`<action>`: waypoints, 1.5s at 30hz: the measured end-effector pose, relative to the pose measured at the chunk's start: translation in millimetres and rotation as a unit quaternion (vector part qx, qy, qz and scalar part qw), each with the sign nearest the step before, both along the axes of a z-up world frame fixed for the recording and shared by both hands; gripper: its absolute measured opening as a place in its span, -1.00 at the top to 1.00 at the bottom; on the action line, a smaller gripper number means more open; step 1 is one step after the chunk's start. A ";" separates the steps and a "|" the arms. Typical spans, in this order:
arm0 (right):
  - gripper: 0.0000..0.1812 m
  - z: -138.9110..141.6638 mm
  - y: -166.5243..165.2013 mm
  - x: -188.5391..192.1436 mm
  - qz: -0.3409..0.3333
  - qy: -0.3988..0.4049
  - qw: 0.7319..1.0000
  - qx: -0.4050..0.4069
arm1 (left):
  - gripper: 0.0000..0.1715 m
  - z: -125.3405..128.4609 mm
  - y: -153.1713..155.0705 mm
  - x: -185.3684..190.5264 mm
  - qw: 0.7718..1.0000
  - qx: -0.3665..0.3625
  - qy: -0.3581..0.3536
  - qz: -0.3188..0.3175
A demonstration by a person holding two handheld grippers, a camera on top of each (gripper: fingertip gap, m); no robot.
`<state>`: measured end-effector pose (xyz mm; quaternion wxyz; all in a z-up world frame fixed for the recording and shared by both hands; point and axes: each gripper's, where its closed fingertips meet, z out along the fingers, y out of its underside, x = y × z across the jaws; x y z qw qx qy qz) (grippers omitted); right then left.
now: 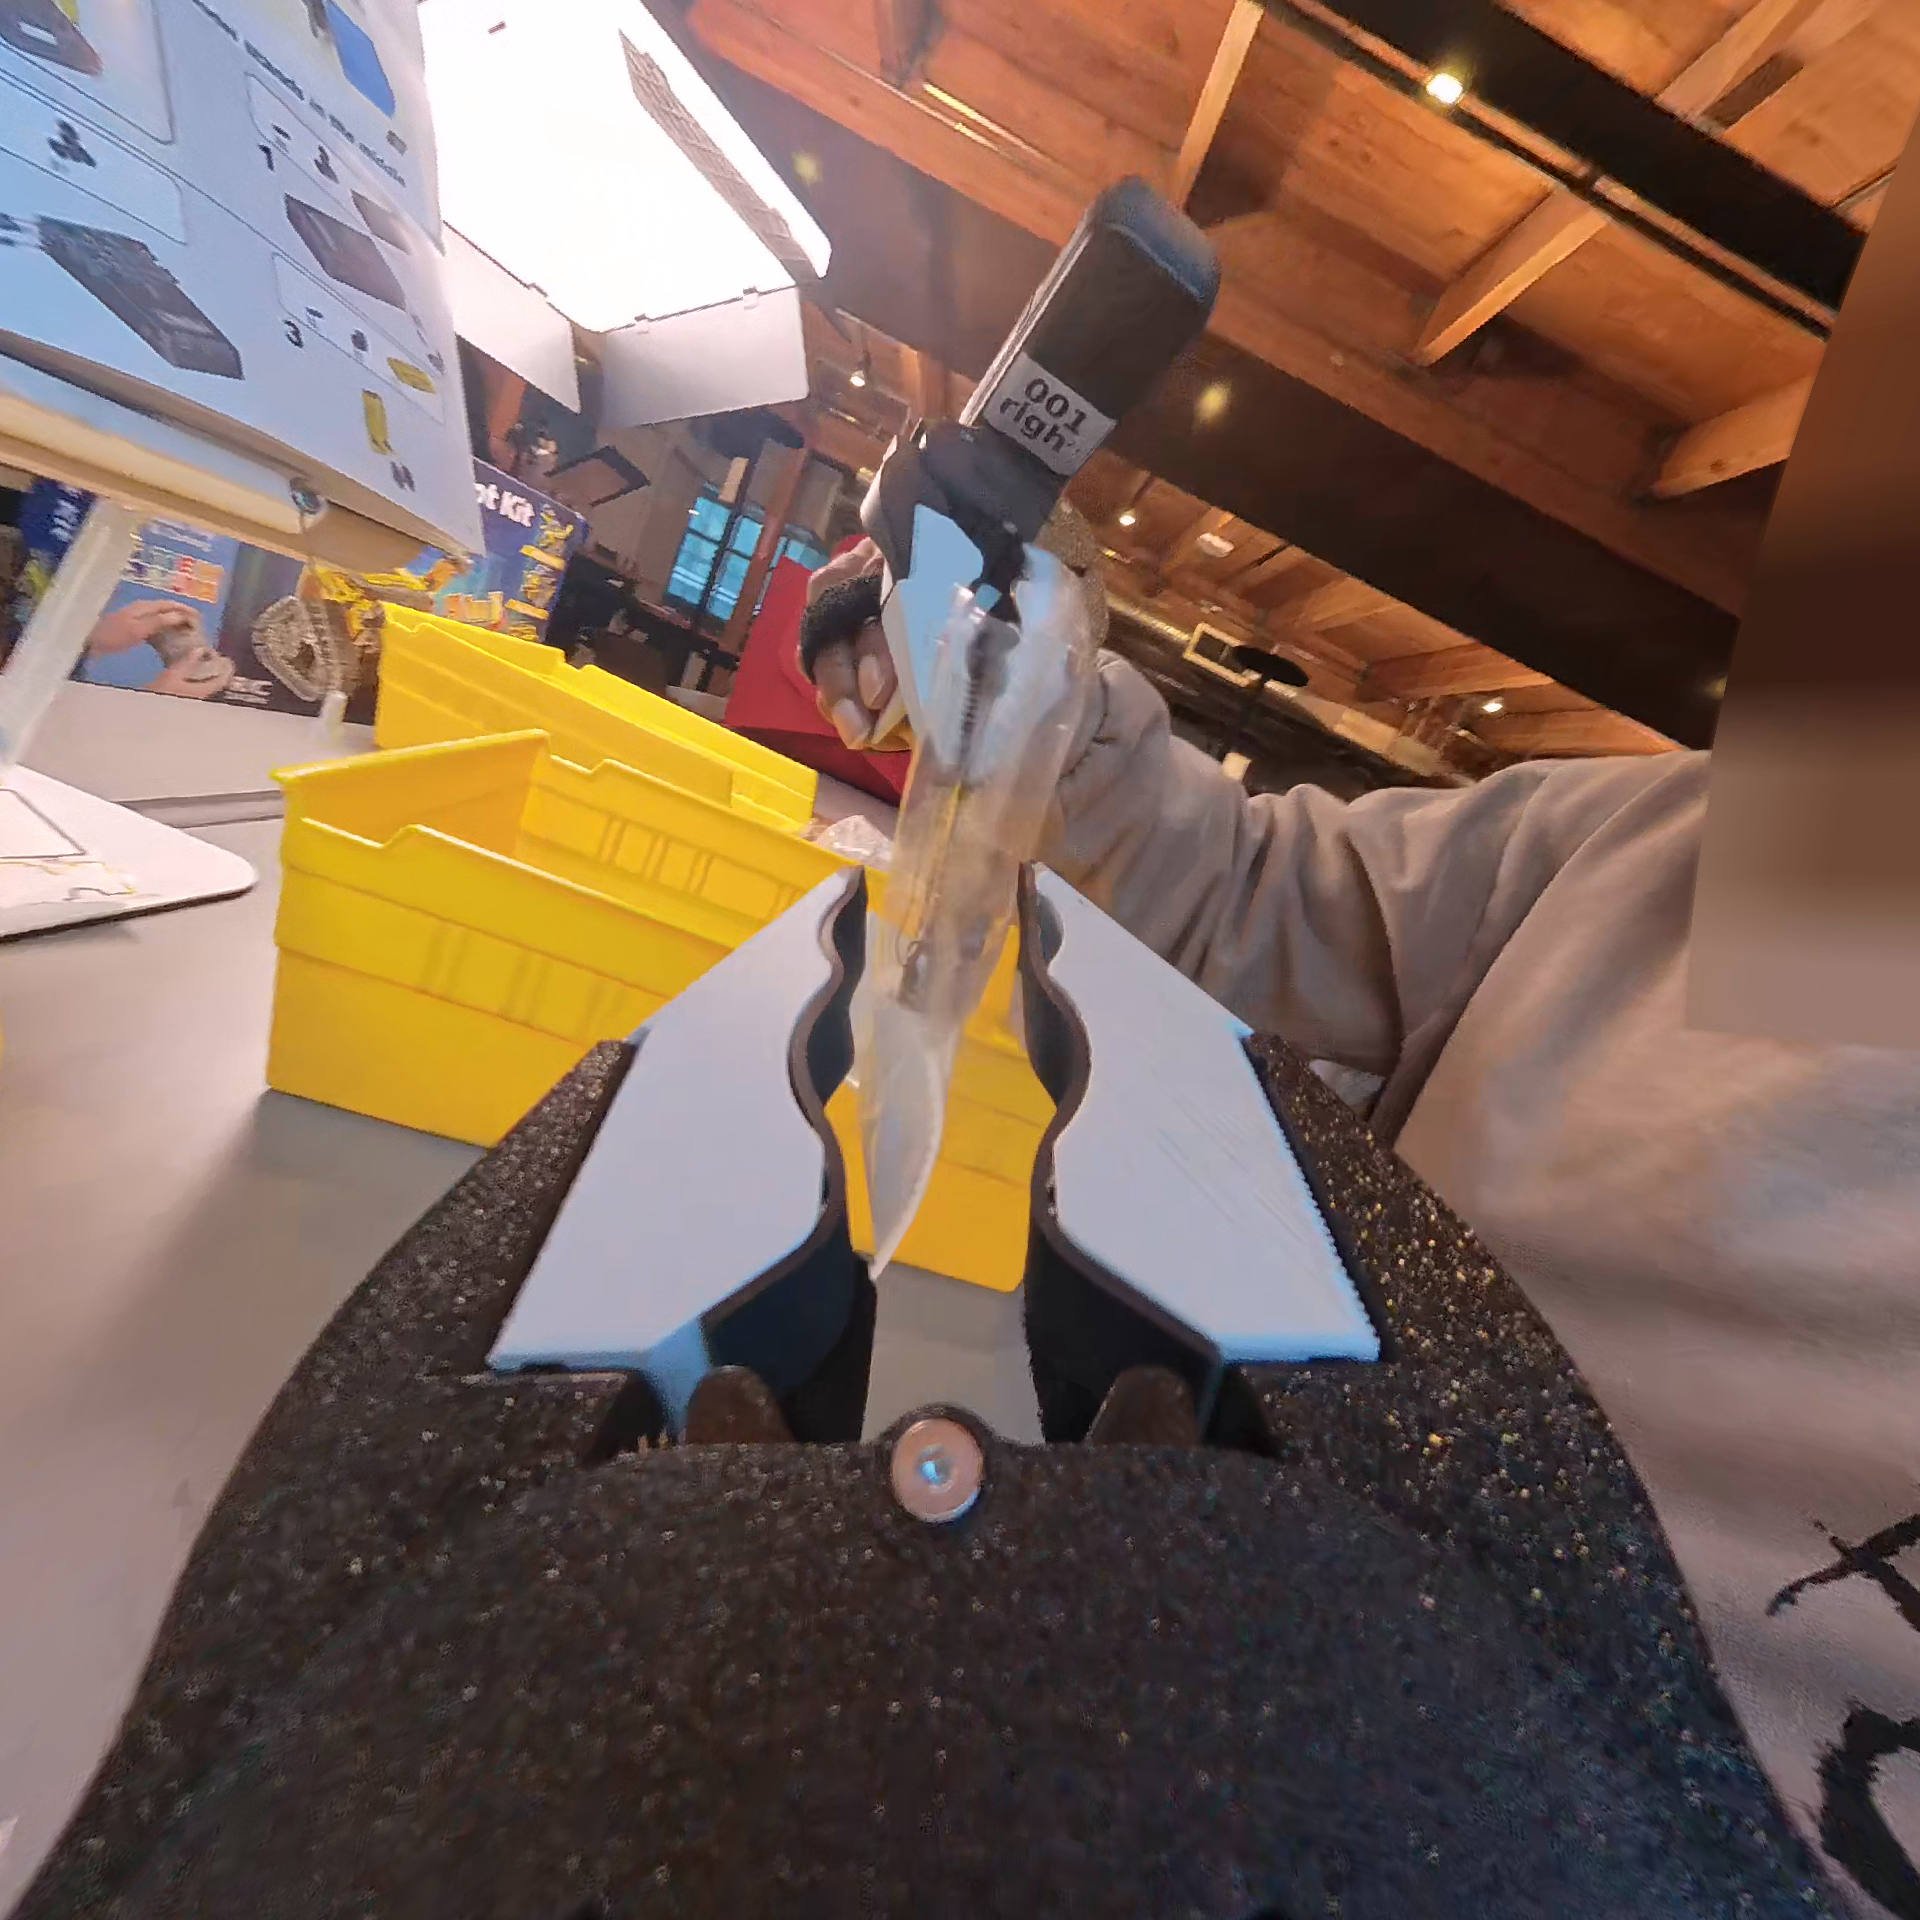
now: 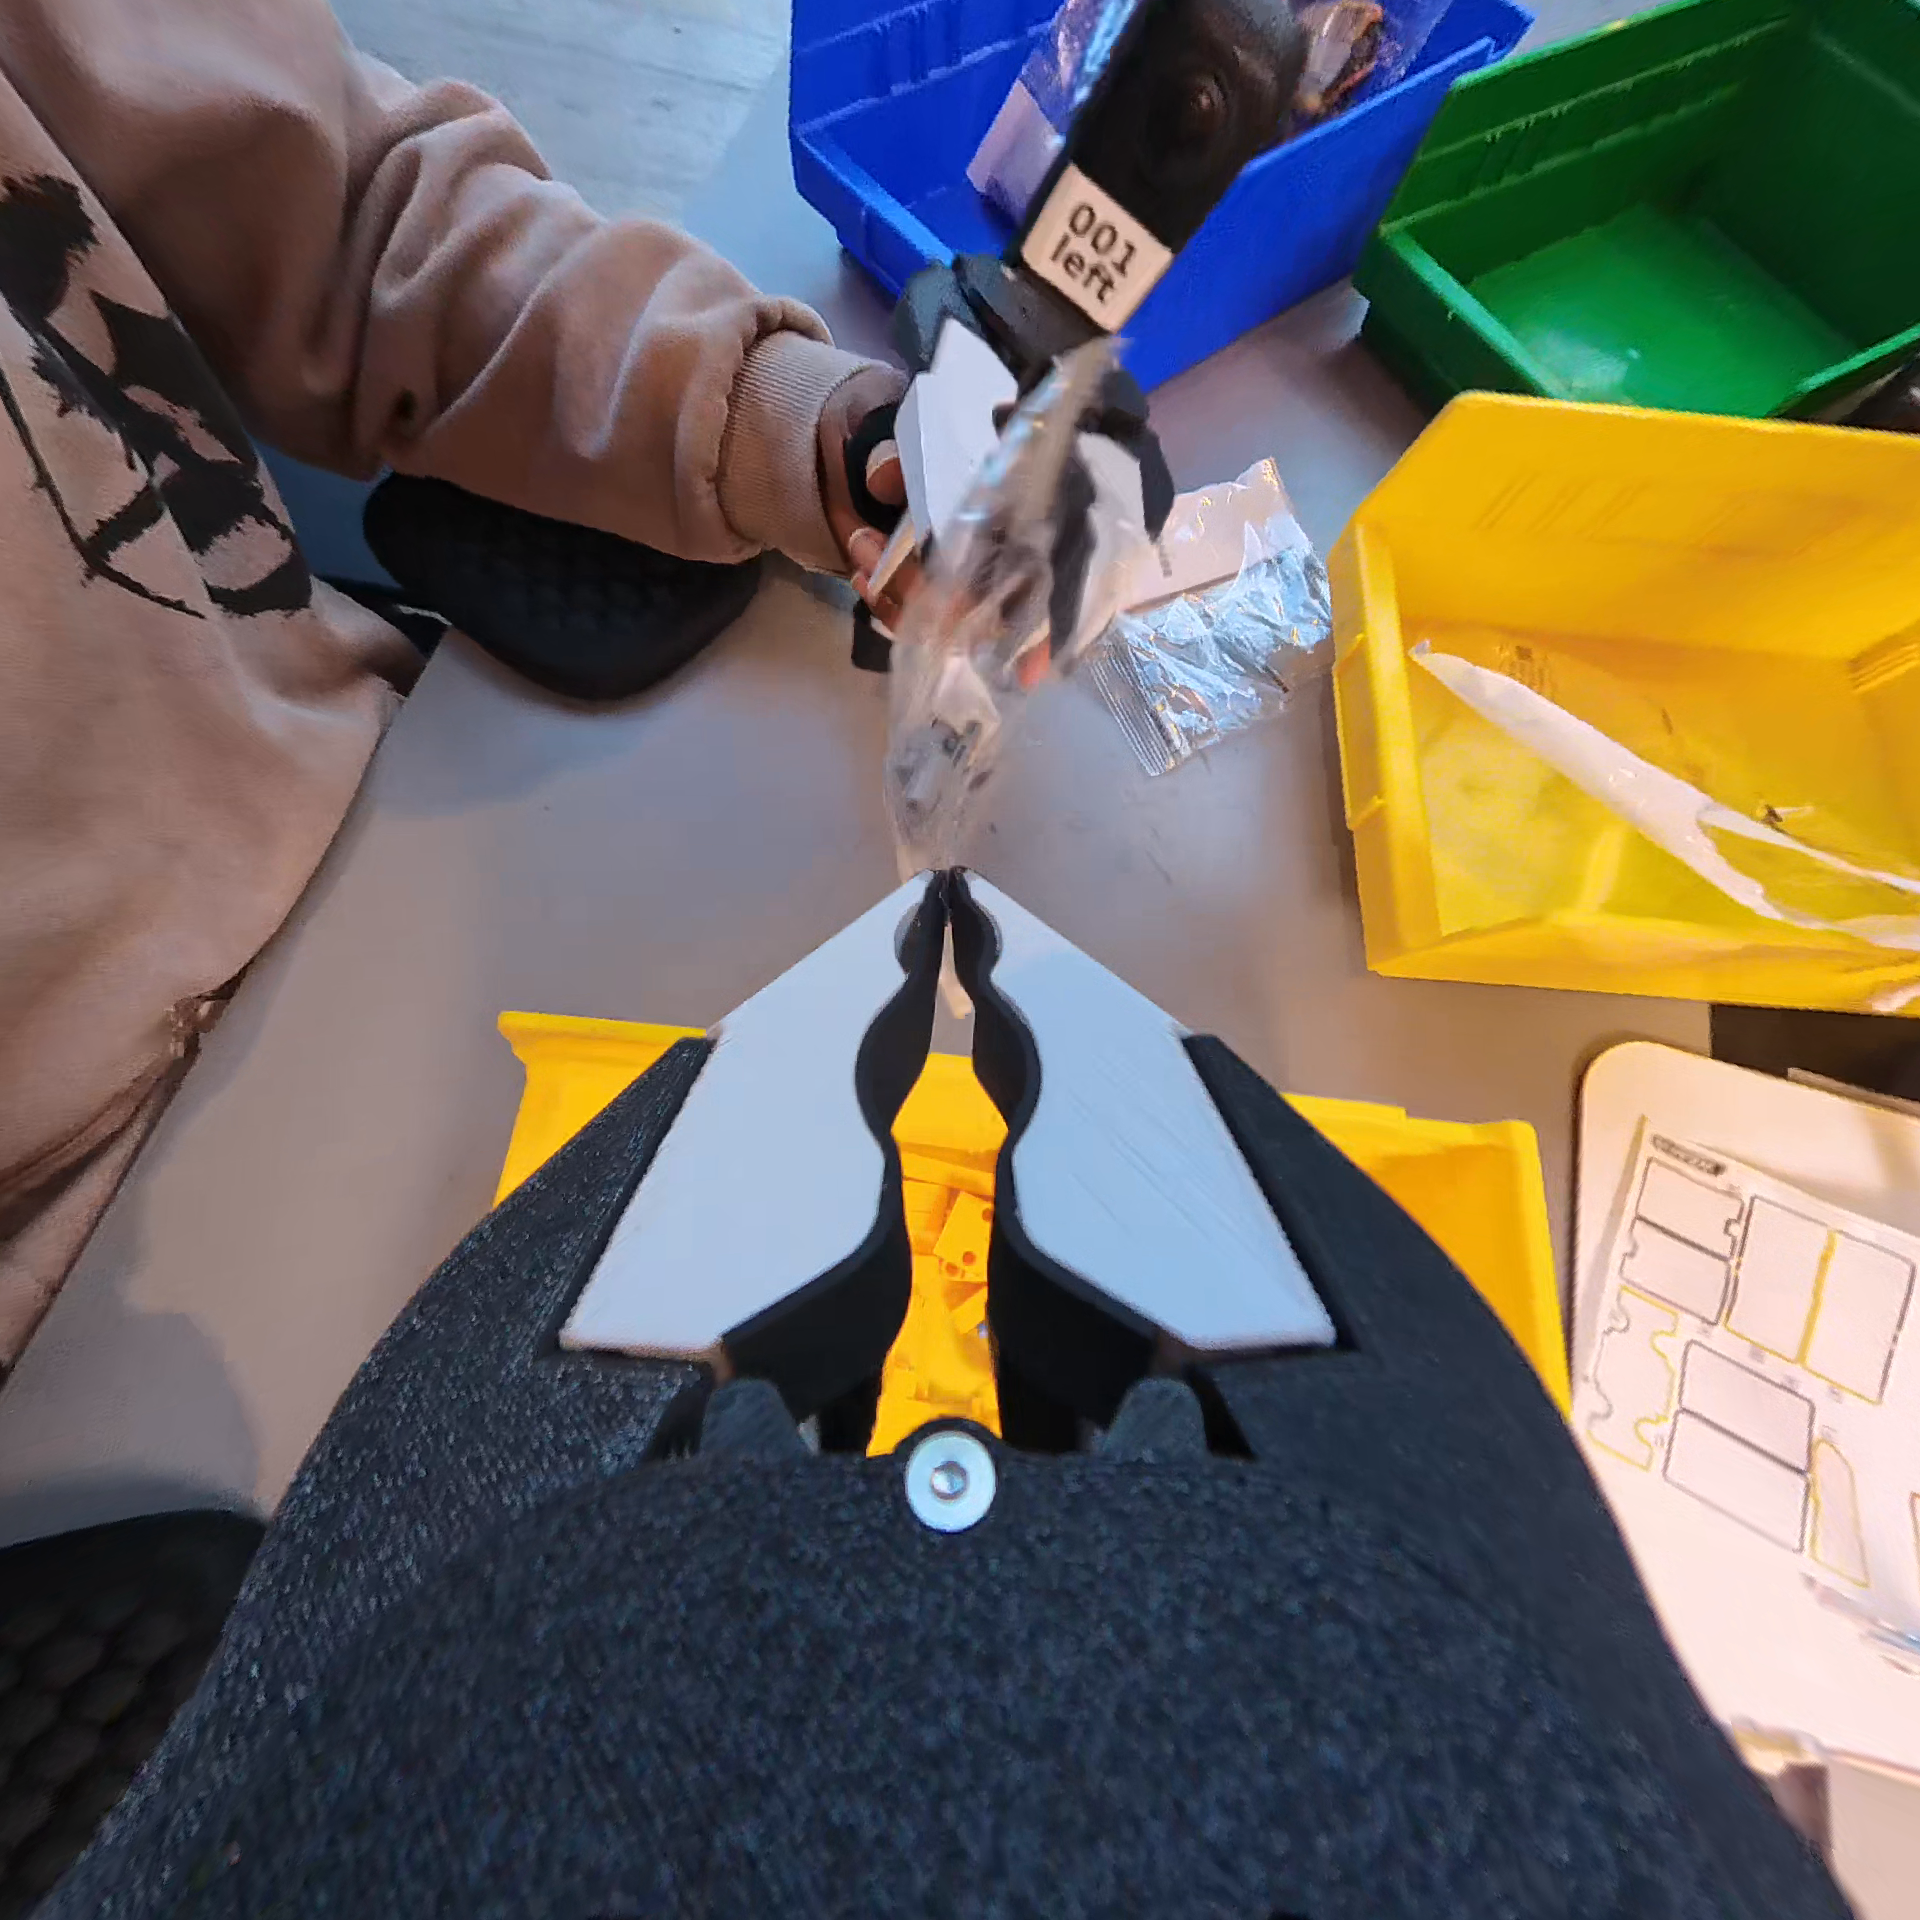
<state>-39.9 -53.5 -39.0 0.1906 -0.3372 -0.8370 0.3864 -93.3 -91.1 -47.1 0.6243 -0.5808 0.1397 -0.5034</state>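
Clear plastic, a small bag (image 2: 940, 727) with dark bits inside, is stretched between the two grippers above the grey table (image 2: 582, 831). The right gripper (image 2: 948, 878) has its tips pinched together on one corner of the bag. The left gripper (image 1: 940, 888) stands apart at the jaws, with the bag hanging down through the gap between its fingers (image 1: 727, 1091); whether the pads press the plastic cannot be told.

Below the right gripper sits a yellow bin (image 2: 1455, 1164) with small yellow parts. Beyond the bag, on the table, lies a second bag (image 2: 1216, 623) of silvery look. To its right is another yellow bin (image 2: 1382, 727) holding a clear sleeve. Farther off stand a blue bin (image 2: 1247, 270) and a green bin (image 2: 1766, 125). A white sheet (image 2: 1766, 1299) with outlined boxes lies at the right edge. A person's beige sleeve (image 2: 499, 312) reaches to the left gripper.
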 end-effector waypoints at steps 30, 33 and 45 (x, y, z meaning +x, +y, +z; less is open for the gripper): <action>0.81 -154.8 144.2 -36.0 -0.262 -0.182 0.943 0.096 | 1.00 -10.1 -5.5 1.3 0.985 0.047 0.154 0.062; 0.90 -162.4 141.4 -35.2 -0.259 -0.199 0.942 0.080 | 1.00 -12.8 -3.8 0.6 0.986 0.043 0.152 0.061; 0.98 -137.0 149.2 -5.2 -0.263 -0.202 0.940 0.084 | 1.00 -28.0 2.1 6.2 0.984 0.021 0.168 0.051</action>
